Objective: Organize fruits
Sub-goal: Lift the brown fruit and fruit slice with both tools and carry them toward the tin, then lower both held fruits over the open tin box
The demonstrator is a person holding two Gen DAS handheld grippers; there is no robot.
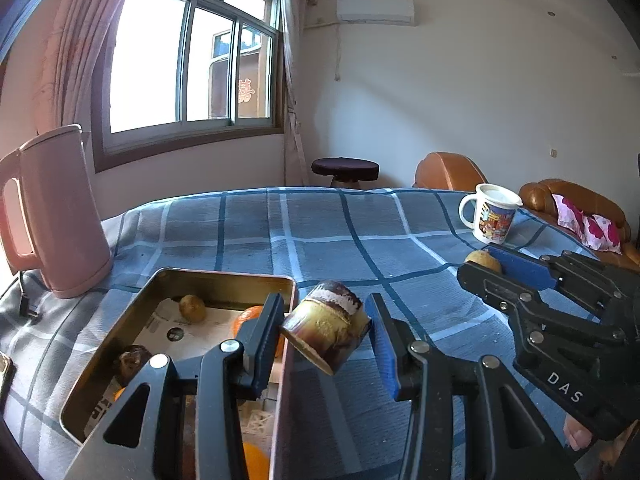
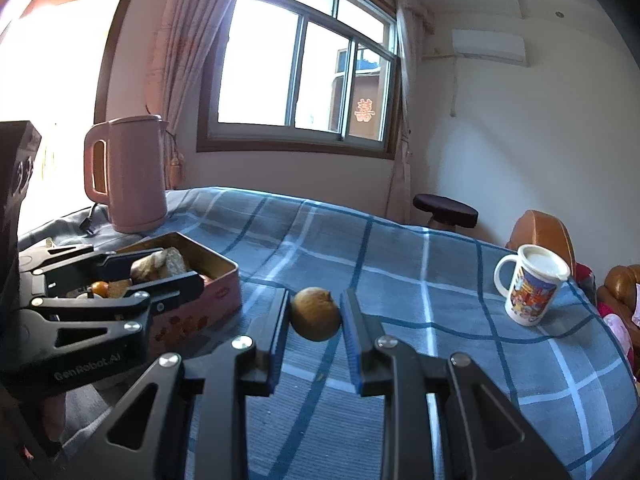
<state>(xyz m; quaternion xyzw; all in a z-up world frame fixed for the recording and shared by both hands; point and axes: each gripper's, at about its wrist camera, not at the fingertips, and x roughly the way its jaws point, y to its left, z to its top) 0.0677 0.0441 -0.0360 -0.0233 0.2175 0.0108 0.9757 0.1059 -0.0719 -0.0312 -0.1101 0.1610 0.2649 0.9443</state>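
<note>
My left gripper [image 1: 326, 326] is shut on a short piece of sugarcane [image 1: 326, 326] with a purple-and-yellow rind, held above the right rim of the open metal tin [image 1: 224, 278]. The tin holds a small brown fruit [image 1: 192, 308], an orange [image 1: 250, 318] and a dark fruit [image 1: 130, 362]. My right gripper [image 2: 314, 314] is shut on a round brown fruit [image 2: 314, 314] just above the blue checked cloth, right of the tin [image 2: 208, 300]. That fruit also shows in the left wrist view [image 1: 482, 260].
A pink kettle [image 1: 60, 208] stands at the table's back left, its cord [image 1: 28, 304] trailing beside the tin. A printed white mug [image 2: 530, 288] stands at the right, near the table edge. A leather sofa [image 1: 576, 200] and a dark stool [image 1: 345, 168] lie beyond the table.
</note>
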